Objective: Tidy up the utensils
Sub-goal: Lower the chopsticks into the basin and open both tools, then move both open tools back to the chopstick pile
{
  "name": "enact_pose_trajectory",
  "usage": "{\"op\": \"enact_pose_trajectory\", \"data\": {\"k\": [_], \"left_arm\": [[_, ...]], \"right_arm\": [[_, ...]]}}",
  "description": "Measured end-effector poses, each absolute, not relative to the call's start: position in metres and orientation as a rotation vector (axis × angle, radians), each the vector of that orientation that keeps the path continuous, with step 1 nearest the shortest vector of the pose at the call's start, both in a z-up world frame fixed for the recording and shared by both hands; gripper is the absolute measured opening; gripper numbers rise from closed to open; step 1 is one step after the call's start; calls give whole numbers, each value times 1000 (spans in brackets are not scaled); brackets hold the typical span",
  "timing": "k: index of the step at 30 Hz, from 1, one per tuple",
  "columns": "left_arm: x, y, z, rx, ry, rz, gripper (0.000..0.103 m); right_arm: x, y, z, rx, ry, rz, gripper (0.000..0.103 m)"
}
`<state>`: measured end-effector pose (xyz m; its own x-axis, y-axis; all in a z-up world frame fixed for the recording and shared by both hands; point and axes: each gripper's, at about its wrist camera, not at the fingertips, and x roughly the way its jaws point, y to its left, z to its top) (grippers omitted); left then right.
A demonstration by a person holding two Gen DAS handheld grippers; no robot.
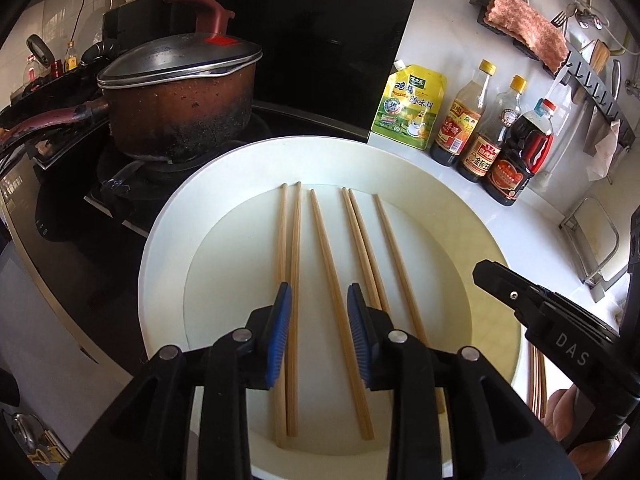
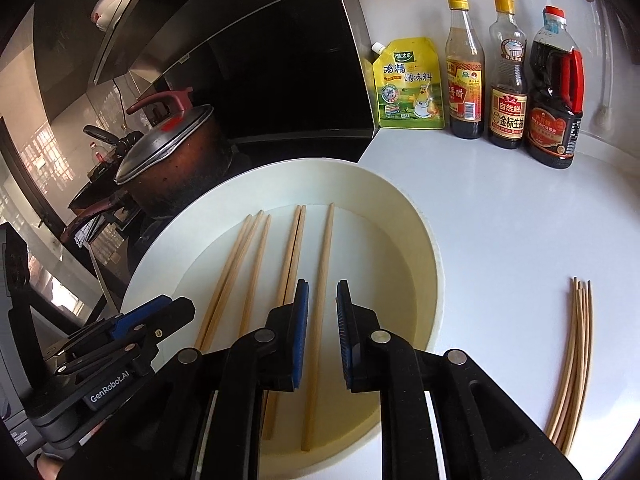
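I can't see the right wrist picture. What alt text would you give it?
Six wooden chopsticks lie in a white round tray, with the right hand-held gripper open over the rightmost one. A bundle of chopsticks lies on the white counter; sauce bottles stand behind.

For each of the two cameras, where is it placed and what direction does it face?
Left wrist: on the left claw, facing down at six chopsticks in the tray; right claw and fingers show.
Right wrist: on the right claw, same tray; left claw shows, bundle on the counter.
Shared: tray, chopsticks, pot, bottles.
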<state>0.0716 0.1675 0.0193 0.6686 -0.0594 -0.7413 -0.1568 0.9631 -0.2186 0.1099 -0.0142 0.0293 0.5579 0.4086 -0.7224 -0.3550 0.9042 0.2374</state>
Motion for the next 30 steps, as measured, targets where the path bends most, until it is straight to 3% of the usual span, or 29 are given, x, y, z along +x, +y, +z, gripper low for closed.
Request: {"op": "enact_pose_trajectory", "data": {"k": [7,11,17,19,30], "left_arm": [[57,142,29,-247,826,22,33],[48,122,35,-240,809,-12,50],[34,86,39,-208,808,-77,51],[30,74,41,-199,805,-98,55],[12,5,42,-128,813,-200,60]], "right_arm": [[84,-45,39,76,825,394,21],[70,-67,41,69,811,340,22],[46,-107,43,86,787,270,27],[37,-123,44,92,778,238,34],[1,-209,30,108,778,88,40]]}}
